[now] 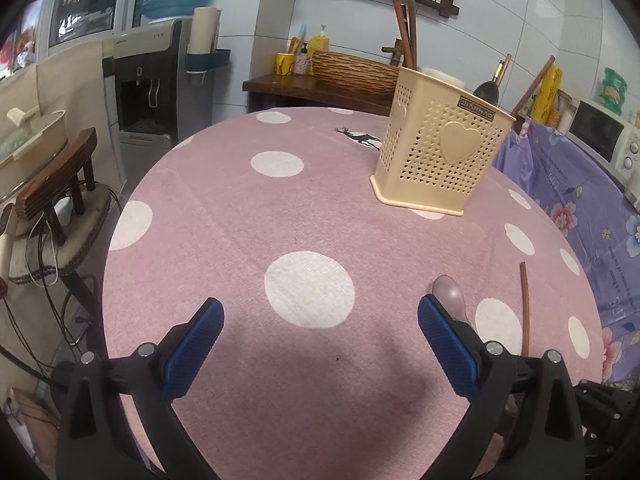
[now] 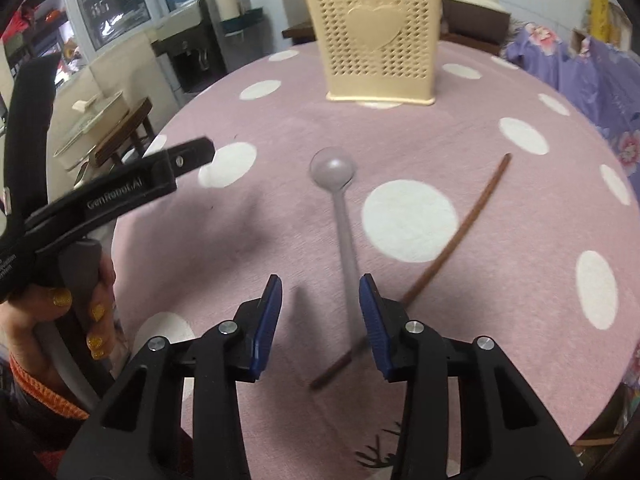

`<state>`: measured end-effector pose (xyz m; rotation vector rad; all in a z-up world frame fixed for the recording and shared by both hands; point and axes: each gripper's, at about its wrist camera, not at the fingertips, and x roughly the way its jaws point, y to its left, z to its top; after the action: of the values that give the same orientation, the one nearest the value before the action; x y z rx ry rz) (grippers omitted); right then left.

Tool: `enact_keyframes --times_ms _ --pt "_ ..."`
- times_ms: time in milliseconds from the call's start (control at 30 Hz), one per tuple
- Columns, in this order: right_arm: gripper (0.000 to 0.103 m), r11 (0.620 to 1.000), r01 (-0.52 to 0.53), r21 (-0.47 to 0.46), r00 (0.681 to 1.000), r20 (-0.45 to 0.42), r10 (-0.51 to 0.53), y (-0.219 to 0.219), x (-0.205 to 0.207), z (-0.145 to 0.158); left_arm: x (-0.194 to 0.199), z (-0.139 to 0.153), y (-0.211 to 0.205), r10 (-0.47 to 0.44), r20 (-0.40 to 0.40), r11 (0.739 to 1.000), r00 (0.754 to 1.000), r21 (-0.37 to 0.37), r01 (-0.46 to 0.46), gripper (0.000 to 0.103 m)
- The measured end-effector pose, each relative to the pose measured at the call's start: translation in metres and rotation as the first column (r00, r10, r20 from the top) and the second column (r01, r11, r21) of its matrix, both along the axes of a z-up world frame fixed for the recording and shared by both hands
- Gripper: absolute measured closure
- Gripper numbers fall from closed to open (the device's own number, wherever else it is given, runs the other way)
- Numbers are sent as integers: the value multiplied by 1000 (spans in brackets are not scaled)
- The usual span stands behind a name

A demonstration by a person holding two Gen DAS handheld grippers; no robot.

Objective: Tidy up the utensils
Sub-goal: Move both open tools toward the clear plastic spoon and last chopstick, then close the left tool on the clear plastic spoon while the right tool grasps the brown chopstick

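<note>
Right gripper point(image 2: 320, 322) part-open, straddling the spoon point(image 2: 340, 208) handle, pads not pressing. Spoon lies on the surface point(image 2: 520, 320), crossing a chopstick point(image 2: 452, 248). Holder point(image 2: 376, 36) stands beyond. Left gripper point(image 1: 320, 344) wide open, empty, hovering clear.

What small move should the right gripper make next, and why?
Probably close the right gripper on the spoon: its handle lies between the open pads, untouched, crossing the chopstick on the tablecloth, while the holder stands beyond.
</note>
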<state>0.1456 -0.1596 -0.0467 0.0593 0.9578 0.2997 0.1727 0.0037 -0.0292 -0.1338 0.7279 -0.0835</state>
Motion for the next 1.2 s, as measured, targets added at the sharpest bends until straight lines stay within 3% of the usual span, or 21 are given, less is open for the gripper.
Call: enact_keyframes --times_ms 200,433,600,667,867,1033,1200 --pt "61 1000 16 24 999 -43 -15 3 9 -8 -2 4 7 11 11 1000 1000 -1 -11 6" --pt "61 989 -78 128 995 -56 86 30 2 -6 -2 9 17 44 21 999 999 -7 -44 7" --pt "61 998 59 5 998 6 -59 11 -3 1 0 9 21 53 19 999 998 -13 -53 6" --pt "61 998 60 -28 998 9 -60 6 -8 1 1 8 19 49 15 999 999 -19 -48 6" --pt "61 991 -20 132 996 -83 31 9 -13 -8 2 8 10 26 14 1000 1000 -14 -26 6" --pt "62 997 -13 76 994 -103 21 7 -17 -7 2 8 10 24 13 1000 1000 -7 -24 6" --pt "59 988 142 -68 985 -84 -148 -40 -22 0 2 7 6 12 6 1000 1000 -7 -12 6"
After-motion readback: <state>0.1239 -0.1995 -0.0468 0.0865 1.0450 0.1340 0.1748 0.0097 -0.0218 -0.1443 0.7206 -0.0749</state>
